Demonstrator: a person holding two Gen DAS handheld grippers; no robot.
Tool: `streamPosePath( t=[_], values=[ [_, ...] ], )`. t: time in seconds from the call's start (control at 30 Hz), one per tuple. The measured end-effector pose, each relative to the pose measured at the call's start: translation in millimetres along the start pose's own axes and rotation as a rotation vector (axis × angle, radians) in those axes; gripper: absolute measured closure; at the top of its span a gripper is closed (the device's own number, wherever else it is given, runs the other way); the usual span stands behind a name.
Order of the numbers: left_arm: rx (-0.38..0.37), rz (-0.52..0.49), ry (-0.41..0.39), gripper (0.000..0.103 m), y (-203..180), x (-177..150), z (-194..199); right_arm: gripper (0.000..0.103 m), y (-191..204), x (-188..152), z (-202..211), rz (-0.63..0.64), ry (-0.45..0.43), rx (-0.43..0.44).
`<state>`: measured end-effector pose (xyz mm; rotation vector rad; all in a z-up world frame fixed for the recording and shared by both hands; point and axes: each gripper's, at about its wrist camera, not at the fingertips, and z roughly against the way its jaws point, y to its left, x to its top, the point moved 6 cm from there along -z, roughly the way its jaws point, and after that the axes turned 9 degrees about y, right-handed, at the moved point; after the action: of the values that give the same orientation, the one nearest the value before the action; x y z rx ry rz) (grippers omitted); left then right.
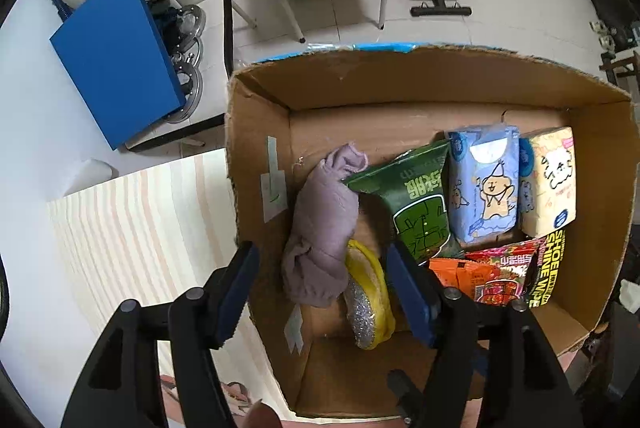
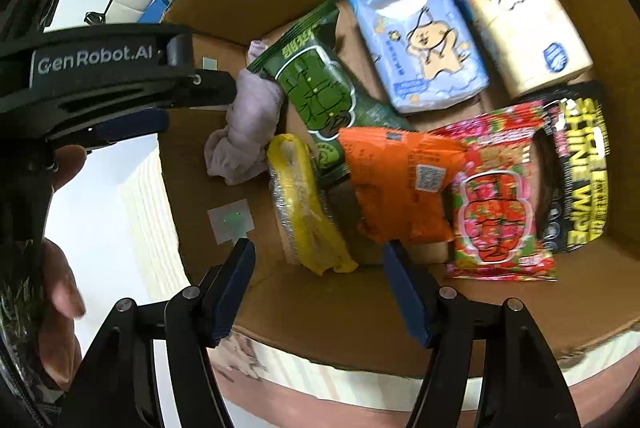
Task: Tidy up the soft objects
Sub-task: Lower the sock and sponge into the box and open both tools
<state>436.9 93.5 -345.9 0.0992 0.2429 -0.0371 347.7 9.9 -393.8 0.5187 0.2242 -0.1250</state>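
**Both claws wide over box, nothing held**

We've got the left claw [image 1: 322, 288] and right claw [image 2: 318, 286] spread wide, empty. Just ahead of both: sponge [image 2: 304, 204], then cloth [image 1: 320, 224], both inside the box [image 1: 256, 156]. Further off, packs by the far wall.

Risk, we'd say: the left claw's outer finger sits outside the box wall and could snag it.

Box floor under the packs hidden; right view blurry.
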Motion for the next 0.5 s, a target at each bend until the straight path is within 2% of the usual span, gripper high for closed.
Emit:
streamPosePath(
  t=[0.03,0.07,0.13,0.23,0.3,0.4,0.5],
  values=[
    [-0.012,0.004,-0.007,0.033,0,-2,2,0.031,-1,-1,4,0.007,-0.005,-0.009],
    [-0.023,0.007,-0.012,0.021,0,-4,4,0.028,-2,-2,10,0.018,-0.014,-0.030],
    [-0.033,0.010,-0.040,0.007,-2,-9,8,0.012,-6,-2,26,0.045,-0.041,-0.076],
    [-0.074,0.012,-0.093,0.007,-8,-27,20,0.005,-24,-9,45,0.079,-0.085,-0.153],
    [-0.089,0.015,-0.125,0.005,-11,-39,24,0.000,-40,-15,68,0.109,-0.122,-0.237],
    [-0.108,0.028,-0.186,0.002,-14,-59,32,0.000,-54,-17,98,0.143,-0.175,-0.342],
    [-0.112,0.037,-0.242,0.002,-21,-80,38,0.000,-63,-25,120,0.165,-0.218,-0.408]
  ],
)
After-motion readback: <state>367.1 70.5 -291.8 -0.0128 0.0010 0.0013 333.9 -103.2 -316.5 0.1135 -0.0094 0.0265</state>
